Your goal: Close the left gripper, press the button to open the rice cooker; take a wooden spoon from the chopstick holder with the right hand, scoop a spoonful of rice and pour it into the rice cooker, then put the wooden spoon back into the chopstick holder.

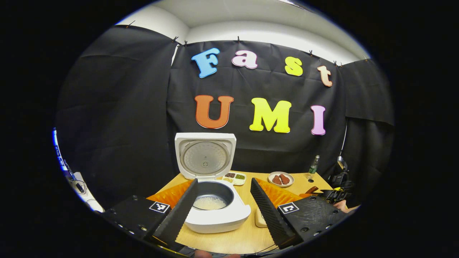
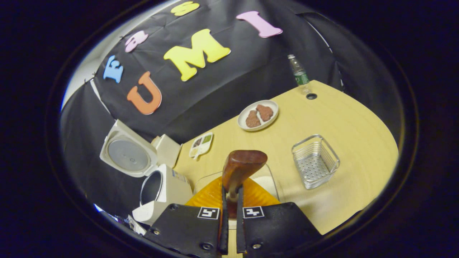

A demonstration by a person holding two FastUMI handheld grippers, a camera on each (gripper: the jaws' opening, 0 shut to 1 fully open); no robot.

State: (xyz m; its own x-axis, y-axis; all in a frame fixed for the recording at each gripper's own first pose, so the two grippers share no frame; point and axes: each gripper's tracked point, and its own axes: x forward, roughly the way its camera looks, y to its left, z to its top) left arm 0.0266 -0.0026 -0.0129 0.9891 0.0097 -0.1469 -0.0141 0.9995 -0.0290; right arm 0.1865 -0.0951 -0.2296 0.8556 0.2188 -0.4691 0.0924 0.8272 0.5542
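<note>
Right gripper [image 2: 231,200] clamped on wooden spoon [image 2: 239,170], bowl end ahead of its fingers. Spoon likely light, stiff, smooth; grip low on handle suits. Left gripper [image 1: 224,204] spread wide, nothing held. Rice cooker [image 1: 215,209] between its fingers, lid up, pale rice in pot. Wire chopstick holder [image 2: 315,161] right of spoon, looks empty

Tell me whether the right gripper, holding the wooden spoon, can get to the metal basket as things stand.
Probably yes. The right gripper is shut on the wooden spoon, and the metal basket stands open-topped on the table, with bare tabletop between them and nothing in the way.
</note>
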